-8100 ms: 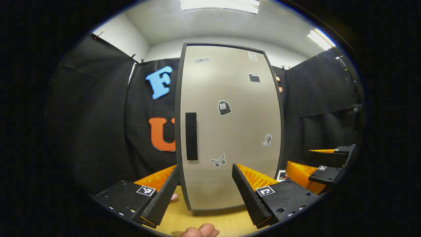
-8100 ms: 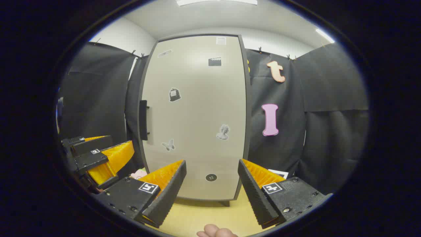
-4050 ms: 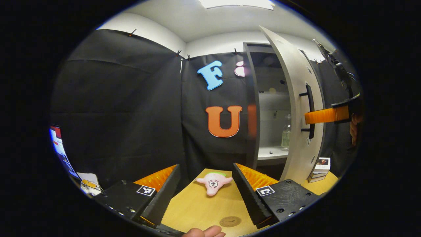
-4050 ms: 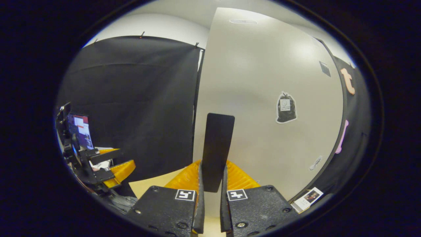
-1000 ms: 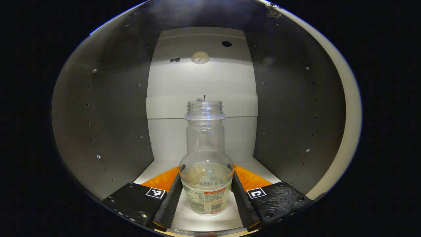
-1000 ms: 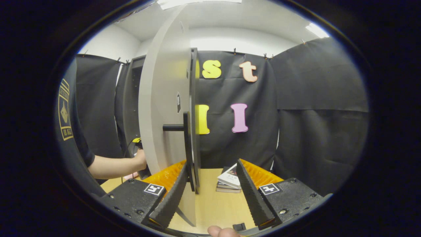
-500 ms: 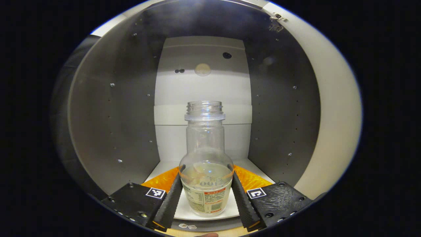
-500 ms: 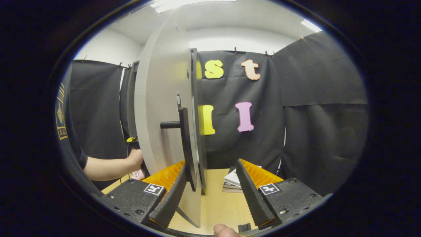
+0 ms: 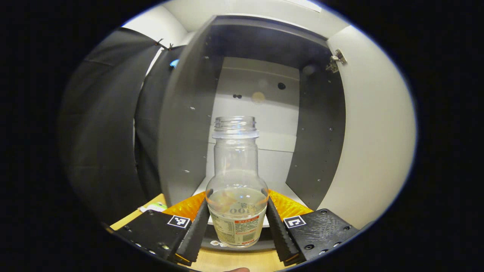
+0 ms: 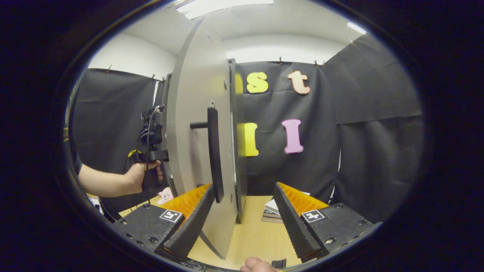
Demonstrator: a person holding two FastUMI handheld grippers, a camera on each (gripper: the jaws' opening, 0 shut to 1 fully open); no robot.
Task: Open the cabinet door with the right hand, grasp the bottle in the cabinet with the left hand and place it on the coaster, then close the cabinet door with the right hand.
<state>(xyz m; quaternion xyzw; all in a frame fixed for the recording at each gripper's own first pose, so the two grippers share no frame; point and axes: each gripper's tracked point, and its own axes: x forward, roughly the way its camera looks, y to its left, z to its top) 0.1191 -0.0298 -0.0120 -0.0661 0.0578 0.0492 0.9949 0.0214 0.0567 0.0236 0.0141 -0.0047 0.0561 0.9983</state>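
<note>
Left tongs [image 9: 237,223] clamp the bottle [image 9: 236,181] before the cabinet [image 9: 264,98]; right tongs [image 10: 242,223] gape wide.

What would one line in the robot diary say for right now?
step: carry bottle out | left tongs: shut on clear bottle | right tongs: open by door handle | cabinet door: open

The bottle [image 9: 236,196], bottom centre of the left gripper view, carries a printed label, its print too small to make out. No other text is legible.
</note>
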